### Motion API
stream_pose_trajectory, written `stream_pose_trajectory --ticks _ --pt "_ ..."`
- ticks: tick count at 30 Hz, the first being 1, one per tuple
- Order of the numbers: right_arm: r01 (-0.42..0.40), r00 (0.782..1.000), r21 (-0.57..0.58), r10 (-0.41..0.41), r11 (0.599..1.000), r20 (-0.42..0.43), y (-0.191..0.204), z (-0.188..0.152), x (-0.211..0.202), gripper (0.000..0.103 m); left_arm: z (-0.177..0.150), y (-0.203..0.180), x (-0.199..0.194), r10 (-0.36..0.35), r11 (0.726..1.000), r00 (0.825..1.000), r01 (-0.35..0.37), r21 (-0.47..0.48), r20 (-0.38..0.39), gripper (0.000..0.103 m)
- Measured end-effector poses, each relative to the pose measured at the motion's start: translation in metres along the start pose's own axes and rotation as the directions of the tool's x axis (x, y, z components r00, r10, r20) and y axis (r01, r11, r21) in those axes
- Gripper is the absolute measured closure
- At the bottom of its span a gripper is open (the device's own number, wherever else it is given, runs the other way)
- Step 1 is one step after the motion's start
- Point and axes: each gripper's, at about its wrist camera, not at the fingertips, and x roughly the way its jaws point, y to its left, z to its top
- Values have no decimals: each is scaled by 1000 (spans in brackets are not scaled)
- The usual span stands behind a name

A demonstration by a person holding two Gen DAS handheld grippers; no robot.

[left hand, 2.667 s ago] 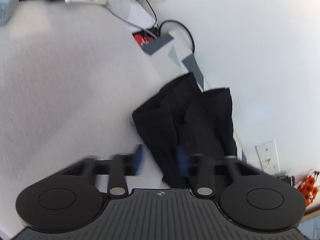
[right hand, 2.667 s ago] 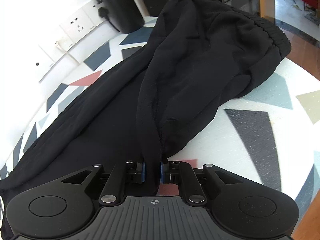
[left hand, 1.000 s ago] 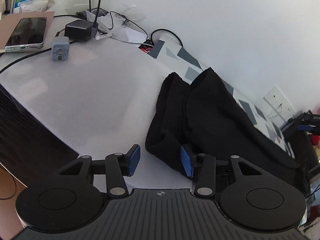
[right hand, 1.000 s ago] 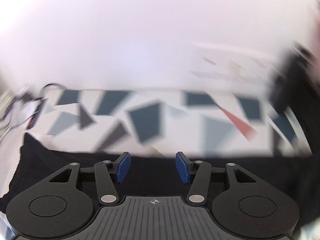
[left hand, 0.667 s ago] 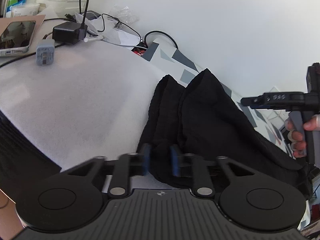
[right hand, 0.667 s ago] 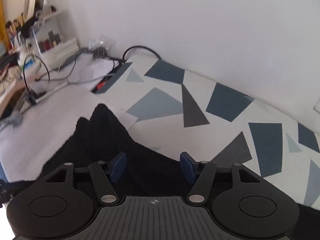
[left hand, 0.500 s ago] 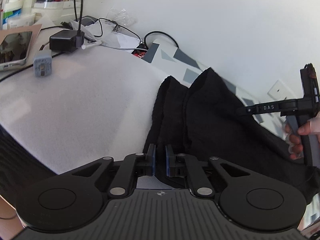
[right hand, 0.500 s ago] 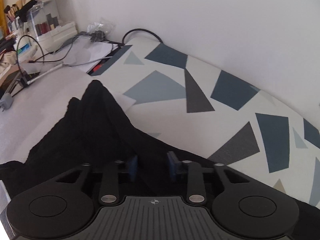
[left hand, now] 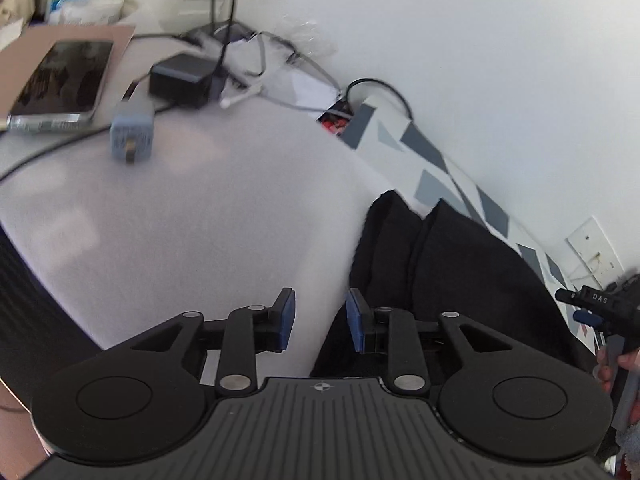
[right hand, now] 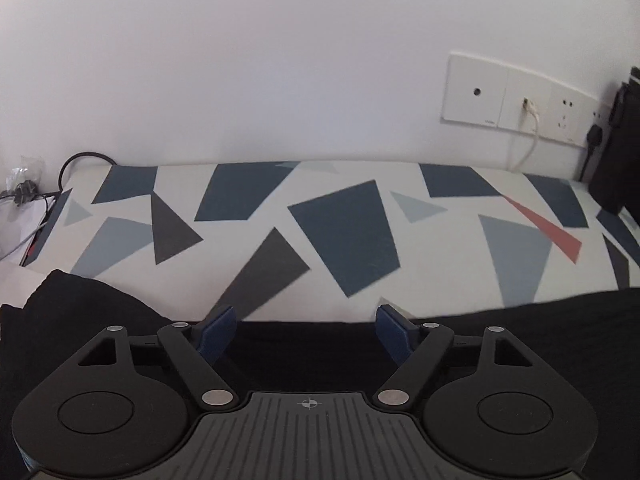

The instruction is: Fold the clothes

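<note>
1. The garment (left hand: 460, 280) is black knit cloth, lying on the counter (left hand: 200, 208) ahead and to the right of the left tongs (left hand: 320, 326). In the right wrist view it spreads as a dark band (right hand: 308, 344) under and just ahead of the right tongs (right hand: 308, 330), over the patterned cloth (right hand: 344, 236).

2. Left tongs: jaws opening, nothing between them — bare counter shows in the gap, and the cloth's edge sits just beside the right-hand pad.

3. Right tongs: jaws opening wide and released; the cloth's far edge lies beneath the gap, but the pads do not press on it.

4. Handling, as a judgement: soft, limp and light. It should drape and sag from any held point, so one grip alone would let it bunch.

5. Where to take hold: likely a doubled edge or corner, both tongs well apart along the same edge — a thick fold should slip less than a single layer.
</note>
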Motion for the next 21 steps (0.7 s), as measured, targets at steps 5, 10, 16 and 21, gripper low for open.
stream_pose_trajectory --ticks 5,10,16,21 --pt "-76 997 -72 74 995 -29 14 -12 -3 18 -7 -28 11 -4 991 998 12 131 -65 51" --pt "-116 990 -179 100 977 -97 56 -18 18 18 -17 -27 27 50 991 996 -40 124 -80 52" --pt "-96 988 -252 61 963 -145 101 -13 50 16 -19 -30 28 84 988 994 -73 136 -76 51" --pt "-74 986 -286 28 955 -162 118 -8 65 1 -19 -28 29 86 993 994 -79 93 -69 51"
